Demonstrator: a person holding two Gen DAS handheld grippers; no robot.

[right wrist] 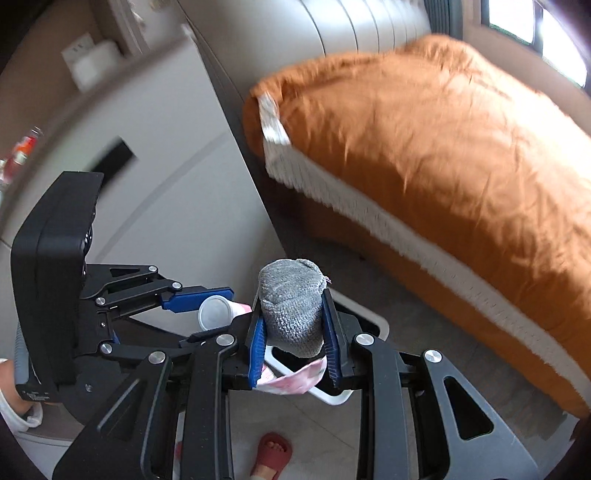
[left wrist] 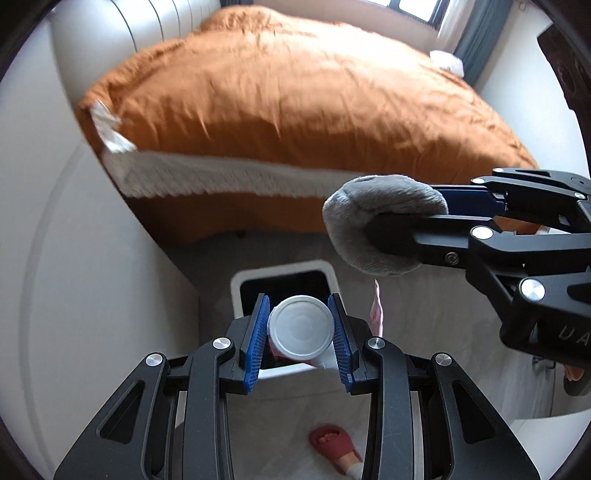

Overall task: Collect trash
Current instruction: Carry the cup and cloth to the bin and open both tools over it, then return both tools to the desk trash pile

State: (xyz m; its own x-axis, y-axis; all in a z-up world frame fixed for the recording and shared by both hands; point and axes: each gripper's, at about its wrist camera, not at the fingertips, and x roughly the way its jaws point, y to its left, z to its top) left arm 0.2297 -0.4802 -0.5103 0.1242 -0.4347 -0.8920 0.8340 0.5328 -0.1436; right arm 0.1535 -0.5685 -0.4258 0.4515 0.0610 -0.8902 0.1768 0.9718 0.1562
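My left gripper [left wrist: 301, 328] is shut on a white paper cup [left wrist: 300, 328], bottom toward the camera, held right over the opening of a white trash bin [left wrist: 243, 280] on the floor. My right gripper [right wrist: 293, 332] is shut on a balled grey sock [right wrist: 290, 299], with a pink-white wrapper [right wrist: 291, 380] hanging below it. In the left wrist view the right gripper [left wrist: 417, 221] with the sock [left wrist: 369, 221] hovers just right of and above the bin. In the right wrist view the left gripper [right wrist: 218, 306] holds the cup [right wrist: 216, 312] to the left, above the bin's rim [right wrist: 332, 397].
A bed with an orange duvet [left wrist: 295, 96] and white fringe stands beyond the bin. A white cabinet [left wrist: 92, 240] stands at the left. My foot in a red slipper [left wrist: 334, 448] is on the tiled floor below. A window [left wrist: 417, 7] is far back.
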